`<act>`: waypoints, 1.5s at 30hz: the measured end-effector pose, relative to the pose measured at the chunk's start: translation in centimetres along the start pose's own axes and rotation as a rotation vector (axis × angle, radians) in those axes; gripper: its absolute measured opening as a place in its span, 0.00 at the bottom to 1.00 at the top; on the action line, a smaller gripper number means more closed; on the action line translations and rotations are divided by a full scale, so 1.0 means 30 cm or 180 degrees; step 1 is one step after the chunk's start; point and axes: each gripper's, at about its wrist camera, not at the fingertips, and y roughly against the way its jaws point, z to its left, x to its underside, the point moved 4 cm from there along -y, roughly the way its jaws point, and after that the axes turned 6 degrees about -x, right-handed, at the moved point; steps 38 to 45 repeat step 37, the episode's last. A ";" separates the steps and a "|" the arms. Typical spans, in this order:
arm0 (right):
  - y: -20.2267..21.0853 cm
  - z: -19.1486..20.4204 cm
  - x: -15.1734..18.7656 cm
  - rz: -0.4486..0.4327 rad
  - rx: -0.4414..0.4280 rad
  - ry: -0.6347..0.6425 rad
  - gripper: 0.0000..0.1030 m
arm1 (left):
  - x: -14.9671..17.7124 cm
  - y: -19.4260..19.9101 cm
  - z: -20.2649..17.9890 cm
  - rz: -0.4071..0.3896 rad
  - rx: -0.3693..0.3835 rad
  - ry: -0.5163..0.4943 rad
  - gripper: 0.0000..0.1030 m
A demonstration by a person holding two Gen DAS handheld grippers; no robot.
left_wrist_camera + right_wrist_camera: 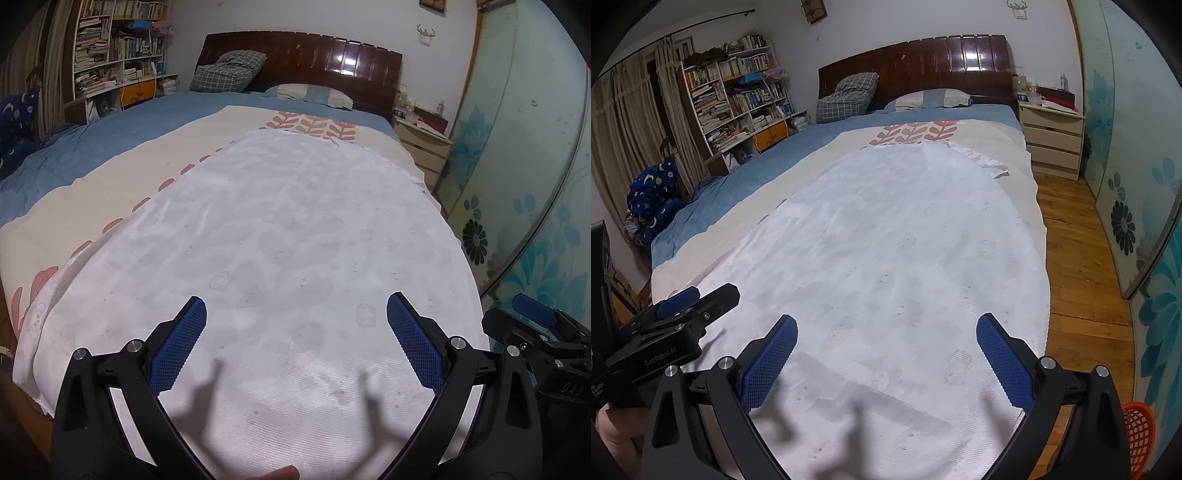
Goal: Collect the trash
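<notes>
left wrist view, left gripper with blue textured pads (295, 332) held over the white patterned cloth (288, 236) on the bed, jaws wide apart and empty, no trash visible — right wrist view, right gripper with blue pads (886, 350) likewise spread, orange mesh plastic basket (1139, 439) on the wooden floor (1075, 258) beside the bed

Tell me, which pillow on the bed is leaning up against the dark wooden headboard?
The grey checked pillow, propped upright on the left. The striped beige-and-blue pillow beside it lies flat on the blue sheet.
</notes>
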 end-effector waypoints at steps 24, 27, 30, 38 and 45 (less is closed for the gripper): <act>-0.022 0.016 0.012 0.0056 -0.0047 -0.0006 0.93 | -0.006 0.002 0.003 0.0010 0.0030 0.0049 0.94; -0.024 0.013 0.012 0.0059 -0.0049 -0.0013 0.93 | -0.007 0.006 0.001 -0.0017 0.0030 0.0009 0.94; -0.027 0.003 0.012 0.0072 -0.0048 -0.0050 0.93 | -0.006 0.006 0.005 -0.0022 0.0017 -0.0013 0.94; -0.024 -0.001 0.011 0.0080 -0.0046 -0.0078 0.93 | -0.005 0.003 0.013 0.0018 -0.0026 0.0044 0.94; -0.024 -0.001 0.011 0.0080 -0.0046 -0.0078 0.93 | -0.005 0.003 0.013 0.0018 -0.0026 0.0044 0.94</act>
